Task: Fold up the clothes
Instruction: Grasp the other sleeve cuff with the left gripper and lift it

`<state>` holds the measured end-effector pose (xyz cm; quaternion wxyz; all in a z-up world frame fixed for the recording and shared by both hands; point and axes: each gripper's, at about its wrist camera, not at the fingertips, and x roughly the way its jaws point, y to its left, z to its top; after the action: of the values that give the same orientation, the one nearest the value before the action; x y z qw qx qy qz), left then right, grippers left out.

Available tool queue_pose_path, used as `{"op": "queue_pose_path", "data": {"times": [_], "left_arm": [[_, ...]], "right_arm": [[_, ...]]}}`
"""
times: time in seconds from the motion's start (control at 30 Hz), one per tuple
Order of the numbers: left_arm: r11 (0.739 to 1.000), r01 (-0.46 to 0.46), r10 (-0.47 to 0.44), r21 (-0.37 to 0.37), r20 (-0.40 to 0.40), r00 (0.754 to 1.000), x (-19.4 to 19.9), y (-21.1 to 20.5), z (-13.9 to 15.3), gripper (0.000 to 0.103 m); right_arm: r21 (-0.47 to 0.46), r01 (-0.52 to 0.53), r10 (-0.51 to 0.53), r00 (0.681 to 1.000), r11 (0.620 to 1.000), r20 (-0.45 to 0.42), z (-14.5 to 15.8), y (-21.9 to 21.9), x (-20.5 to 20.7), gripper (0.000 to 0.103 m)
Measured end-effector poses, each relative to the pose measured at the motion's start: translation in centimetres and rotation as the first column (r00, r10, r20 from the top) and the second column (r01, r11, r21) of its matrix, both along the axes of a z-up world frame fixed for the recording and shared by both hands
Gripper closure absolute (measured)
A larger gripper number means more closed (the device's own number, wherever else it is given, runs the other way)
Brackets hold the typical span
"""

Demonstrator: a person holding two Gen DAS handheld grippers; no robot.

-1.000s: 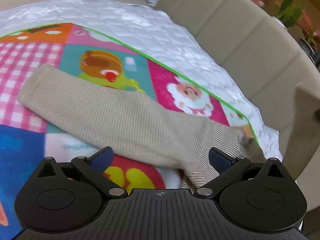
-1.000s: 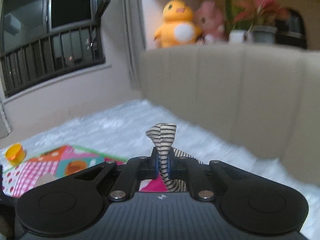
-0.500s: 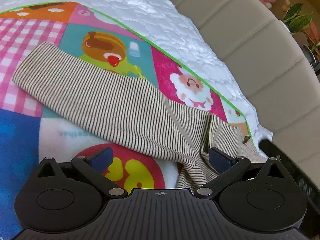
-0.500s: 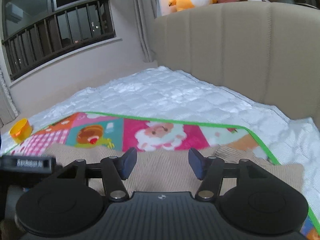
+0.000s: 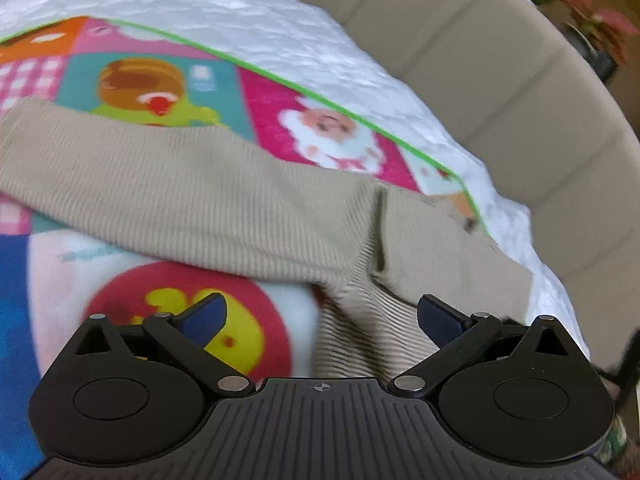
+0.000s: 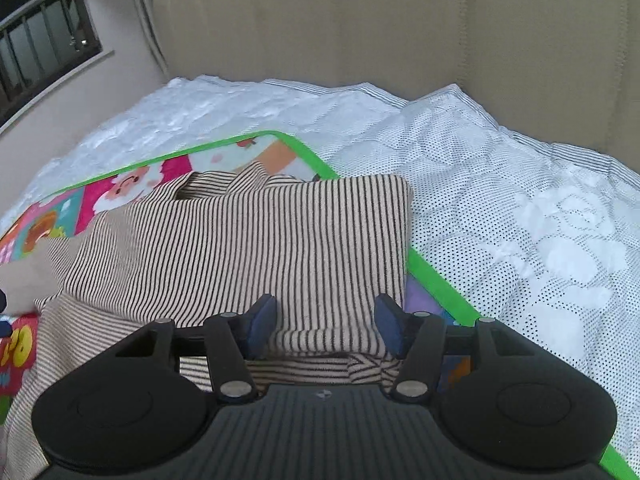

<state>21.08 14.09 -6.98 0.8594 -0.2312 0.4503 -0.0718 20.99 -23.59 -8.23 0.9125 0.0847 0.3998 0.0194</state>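
Observation:
A beige top with thin dark stripes (image 6: 248,248) lies on a colourful cartoon play mat (image 6: 128,184) on the bed. In the right wrist view its right sleeve is folded across the body. My right gripper (image 6: 326,322) is open and empty, low over the folded part. In the left wrist view the left sleeve (image 5: 140,184) stretches out flat to the left over the mat (image 5: 320,136). My left gripper (image 5: 320,314) is open and empty, just above the shirt near the armpit. That view is blurred.
A white quilted mattress cover (image 6: 520,216) surrounds the mat. A beige padded headboard (image 6: 400,40) rises behind, also in the left wrist view (image 5: 500,80). A barred window (image 6: 36,48) is at far left. Potted plants (image 5: 592,28) stand on the ledge.
My right gripper let go of the striped cloth it held up, opened, and dropped low over the folded sleeve. My left gripper stayed open and shifted slightly over the shirt.

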Motion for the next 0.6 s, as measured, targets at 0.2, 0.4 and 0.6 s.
{"op": "queue_pose_path", "data": {"times": [0.2, 0.4, 0.6], "left_arm": [[0.929, -0.370, 0.371, -0.021, 0.013, 0.929, -1.4, 5.8, 0.3, 0.001], [0.833, -0.553, 0.552, -0.018, -0.045, 0.833, -1.4, 9.1, -1.5, 0.015], [0.820, -0.572, 0.572, 0.027, 0.006, 0.820, -0.1, 9.2, -2.5, 0.015]], "right_arm": [[0.020, -0.010, 0.008, 0.997, 1.000, 0.074, 4.3, 2.6, -2.9, 0.028], [0.185, -0.021, -0.010, 0.986, 0.983, 0.164, 7.8, 3.2, -6.1, 0.019], [0.185, -0.045, 0.009, 0.981, 0.982, 0.192, 7.3, 3.0, -5.9, 0.018]]}}
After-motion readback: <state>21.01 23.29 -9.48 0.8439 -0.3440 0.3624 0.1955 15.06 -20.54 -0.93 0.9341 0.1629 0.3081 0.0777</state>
